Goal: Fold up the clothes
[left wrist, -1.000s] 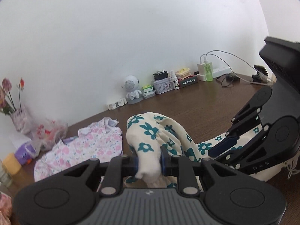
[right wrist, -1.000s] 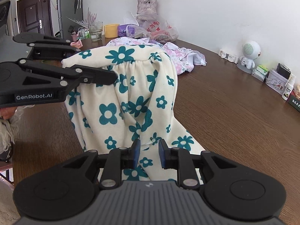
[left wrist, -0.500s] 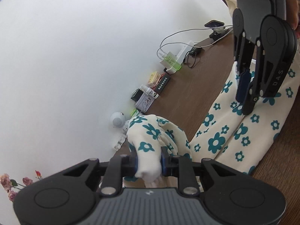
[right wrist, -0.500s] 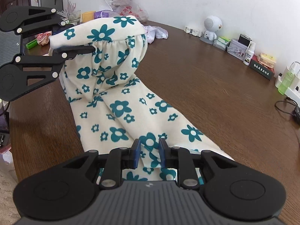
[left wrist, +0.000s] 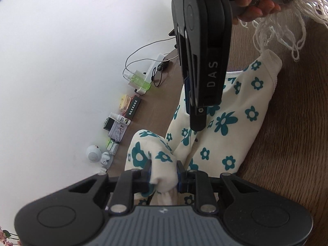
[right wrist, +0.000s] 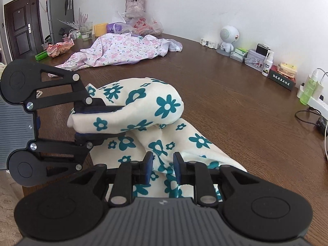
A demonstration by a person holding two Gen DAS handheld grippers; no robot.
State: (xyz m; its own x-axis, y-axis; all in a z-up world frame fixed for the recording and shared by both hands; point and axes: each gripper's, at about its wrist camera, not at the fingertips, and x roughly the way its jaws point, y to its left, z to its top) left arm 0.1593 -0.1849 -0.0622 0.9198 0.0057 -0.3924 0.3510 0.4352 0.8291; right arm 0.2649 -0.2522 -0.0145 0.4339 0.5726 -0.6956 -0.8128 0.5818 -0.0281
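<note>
At the bottom centre of the left wrist view, the left gripper [left wrist: 163, 173] is clenched on a bunched fold of the cream garment with teal flowers [left wrist: 227, 127], which spreads away up the right half of the frame over the brown wooden table [left wrist: 291, 143]. At the bottom centre of the right wrist view, the right gripper [right wrist: 163, 168] has its two pads on either side of a ridge of the same cloth; whether they press it I cannot tell. At mid left there, the left gripper lifts its fold clear of the rest. Farther back, upper centre, a pink floral garment [right wrist: 121, 49] lies crumpled on the table. Beyond it, at the top, a vase of flowers [right wrist: 134, 4] stands against the white wall.
</note>
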